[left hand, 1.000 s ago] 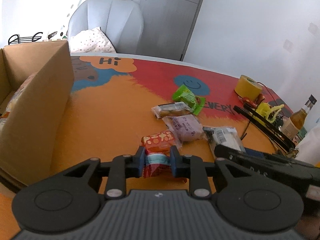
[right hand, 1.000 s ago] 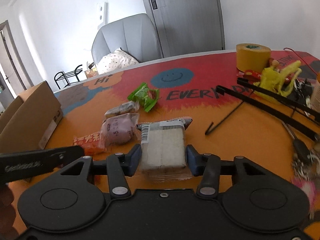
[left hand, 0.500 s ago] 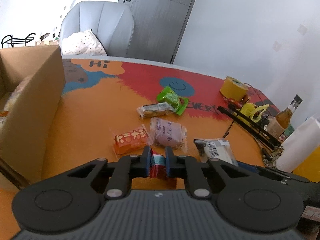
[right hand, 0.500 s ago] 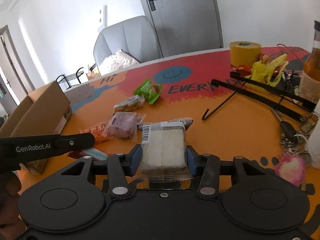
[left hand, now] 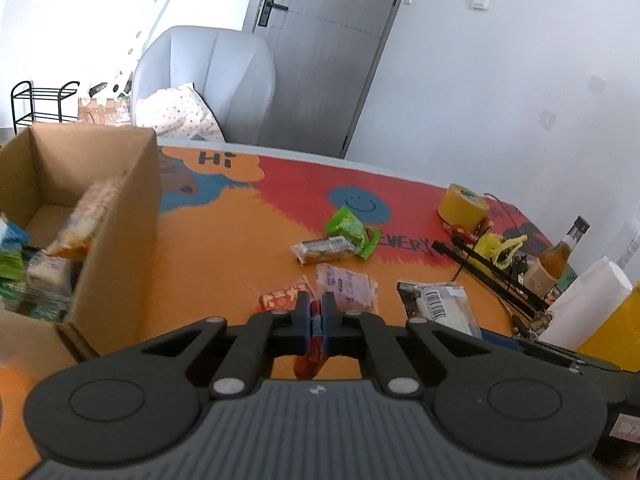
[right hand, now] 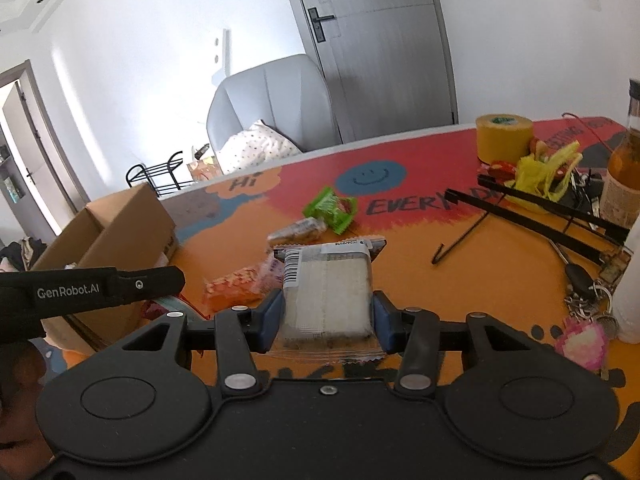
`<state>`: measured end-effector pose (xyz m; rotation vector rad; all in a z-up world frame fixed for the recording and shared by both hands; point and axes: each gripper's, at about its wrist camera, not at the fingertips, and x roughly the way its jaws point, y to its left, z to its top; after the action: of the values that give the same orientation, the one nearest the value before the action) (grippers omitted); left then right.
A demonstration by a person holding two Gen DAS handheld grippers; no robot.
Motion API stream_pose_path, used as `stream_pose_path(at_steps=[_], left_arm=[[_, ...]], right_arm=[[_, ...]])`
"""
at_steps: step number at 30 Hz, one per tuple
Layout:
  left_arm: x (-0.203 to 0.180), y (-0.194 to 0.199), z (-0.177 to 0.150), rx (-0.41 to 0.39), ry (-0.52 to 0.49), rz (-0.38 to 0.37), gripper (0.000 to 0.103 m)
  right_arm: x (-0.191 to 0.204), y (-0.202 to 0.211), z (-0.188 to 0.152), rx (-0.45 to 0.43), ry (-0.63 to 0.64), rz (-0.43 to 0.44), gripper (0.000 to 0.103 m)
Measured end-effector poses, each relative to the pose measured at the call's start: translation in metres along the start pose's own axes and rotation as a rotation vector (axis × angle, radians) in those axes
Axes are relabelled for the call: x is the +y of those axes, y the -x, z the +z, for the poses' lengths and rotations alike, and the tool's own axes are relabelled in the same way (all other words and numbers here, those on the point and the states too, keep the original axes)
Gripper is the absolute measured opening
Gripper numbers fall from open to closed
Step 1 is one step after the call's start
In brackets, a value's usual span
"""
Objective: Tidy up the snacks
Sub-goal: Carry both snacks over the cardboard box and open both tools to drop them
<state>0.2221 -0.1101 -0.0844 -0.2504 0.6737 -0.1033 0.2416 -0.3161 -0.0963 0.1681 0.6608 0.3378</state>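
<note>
At the far left an open cardboard box (left hand: 120, 216) stands on the orange-and-red tabletop (left hand: 224, 248), with several snack packets inside it — one leans against its right wall; right of the box, the left gripper (left hand: 316, 320) has its fingers pressed nearly together, pinching a thin red snack packet (left hand: 314, 354) that hangs between them clear of the tabletop; the fingers have just been closing on it. Beyond them an orange packet (left hand: 280, 298) and a pink packet (left hand: 348, 286) lie touching; farther back a clear-wrapped brown bar (left hand: 322, 250) lies against a green packet (left hand: 352, 232). To the right, the right gripper (right hand: 326, 316) holds a white clear-wrapped block with a barcode (right hand: 326, 288), its blue fingers (right hand: 270, 316) clamped on the two sides — the packet is lifted off the surface; further right sit a yellow tape roll (right hand: 504, 136), a yellow bag (right hand: 544, 172), black rods (right hand: 532, 216), an amber bottle (right hand: 626, 168) and keys (right hand: 584, 284).
</note>
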Motion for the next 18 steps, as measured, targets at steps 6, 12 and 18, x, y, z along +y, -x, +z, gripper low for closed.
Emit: stream_pose_path(at_steps=[6, 12, 18], left_arm=[[0.008, 0.017, 0.01, -0.041, -0.004, 0.011, 0.004], [0.019, 0.032, 0.022, -0.078, 0.002, 0.024, 0.004], [0.033, 0.048, 0.031, -0.113, 0.009, 0.04, 0.004]], right_arm=[[0.014, 0.006, 0.008, -0.024, 0.012, 0.017, 0.045], [0.029, 0.012, 0.015, -0.048, 0.025, 0.036, 0.045], [0.045, 0.014, 0.022, -0.067, 0.045, 0.057, 0.045]])
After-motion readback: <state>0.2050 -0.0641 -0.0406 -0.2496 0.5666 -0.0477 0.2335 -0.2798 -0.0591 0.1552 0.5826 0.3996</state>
